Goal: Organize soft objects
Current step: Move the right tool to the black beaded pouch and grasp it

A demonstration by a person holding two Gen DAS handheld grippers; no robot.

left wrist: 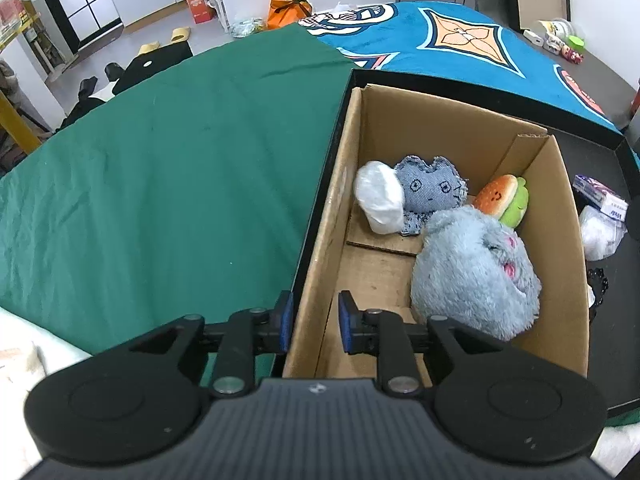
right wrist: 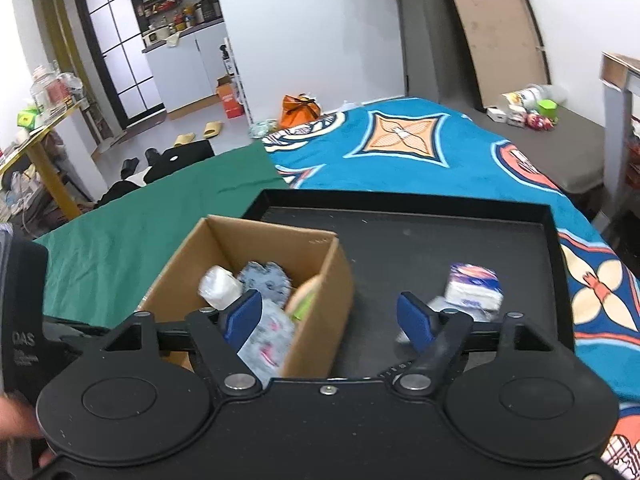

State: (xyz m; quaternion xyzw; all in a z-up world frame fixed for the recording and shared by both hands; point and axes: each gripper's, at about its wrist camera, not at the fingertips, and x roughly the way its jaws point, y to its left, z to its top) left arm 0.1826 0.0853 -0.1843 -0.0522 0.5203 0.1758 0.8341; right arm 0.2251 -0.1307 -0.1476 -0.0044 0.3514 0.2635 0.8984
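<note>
On my left feed the left gripper (left wrist: 314, 322) has its blue pads straddling the near-left wall of the cardboard box (left wrist: 320, 240), one pad outside and one inside. There's a visible gap on the inside pad, so I can't tell if it's really pinching the wall or just sitting around it.

The box is plain brown corrugated stuff with raw edges, and it sits inside a shallow black tray (left wrist: 332, 120) with a raised rim. Inside the box:
- a big fuzzy grey plush (left wrist: 472, 268), round and shaggy, with pink stitched bits on its face, against the right wall
- a denim doll (left wrist: 432, 188) with frayed edges and a little drawn face, lying flat toward the far end
- a white crinkly wrapped bundle (left wrist: 378, 202) partly over the denim one's left side
- a squishy burger toy (left wrist: 500, 200) with a glossy orange bun and green layer, wedged in the far right corner

Out on the tray floor, right of the box, there's a tissue pack (right wrist: 474, 286) in shiny printed plastic, with a crumpled white plastic bag (left wrist: 600, 232) just beside it.

The right gripper (right wrist: 328, 318) is spread wide with nothing between its pads, hanging over the box's right wall and the bare tray. That view is a bit motion blurred.

The tray rests on a bed with a wrinkly green sheet (left wrist: 160, 160) on the left and a bright blue patterned blanket (right wrist: 420, 148) beyond.
</note>
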